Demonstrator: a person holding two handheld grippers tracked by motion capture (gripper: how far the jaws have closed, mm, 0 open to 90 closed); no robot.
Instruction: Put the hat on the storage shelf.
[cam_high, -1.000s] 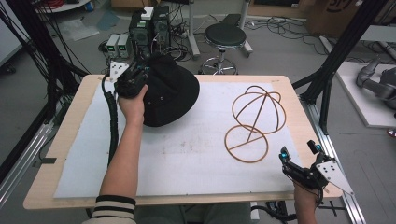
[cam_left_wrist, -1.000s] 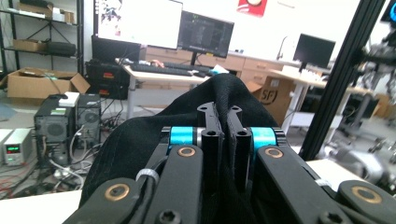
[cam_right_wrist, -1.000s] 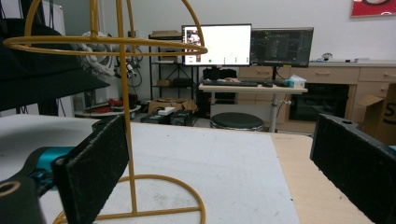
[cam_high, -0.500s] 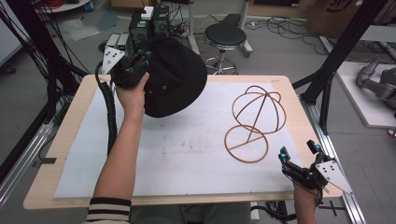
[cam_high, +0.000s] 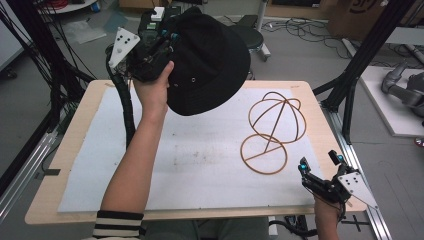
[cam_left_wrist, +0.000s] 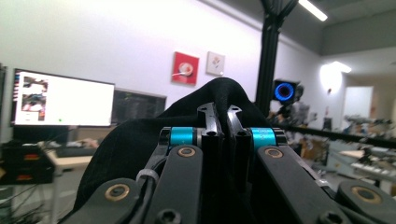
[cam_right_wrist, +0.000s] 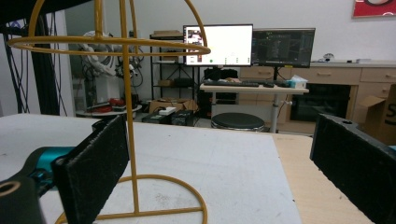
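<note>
1. Black fabric, high view: the bucket hat (cam_high: 207, 60) is off the table and held in the air above its far left corner, brim pinched by the left gripper (cam_high: 162, 42). One second ago it lay on the white mat (cam_high: 200, 165); half a second ago it was partly raised. It now hangs tilted, crown towards the wire hat stand (cam_high: 272, 132), which stands upright right of centre, well apart from the hat. The right gripper (cam_high: 320, 165) rests at the near right table edge, unmoved over the interval.

2. Left gripper view: the two jaws are pressed together on a fold of hat cloth (cam_left_wrist: 219, 95), which rises behind and around them. Grip appears secure.

3. Right gripper view: the jaws are spread wide with nothing between them. The stand's yellow stem (cam_right_wrist: 128, 121) and base ring sit just beyond the left pad (cam_right_wrist: 95, 161).

4. Assessment: the lift is complete. The work likely remaining is carrying the hat across and lowering it over the stand's dome; the free gripper is placed to steady the stand.
</note>
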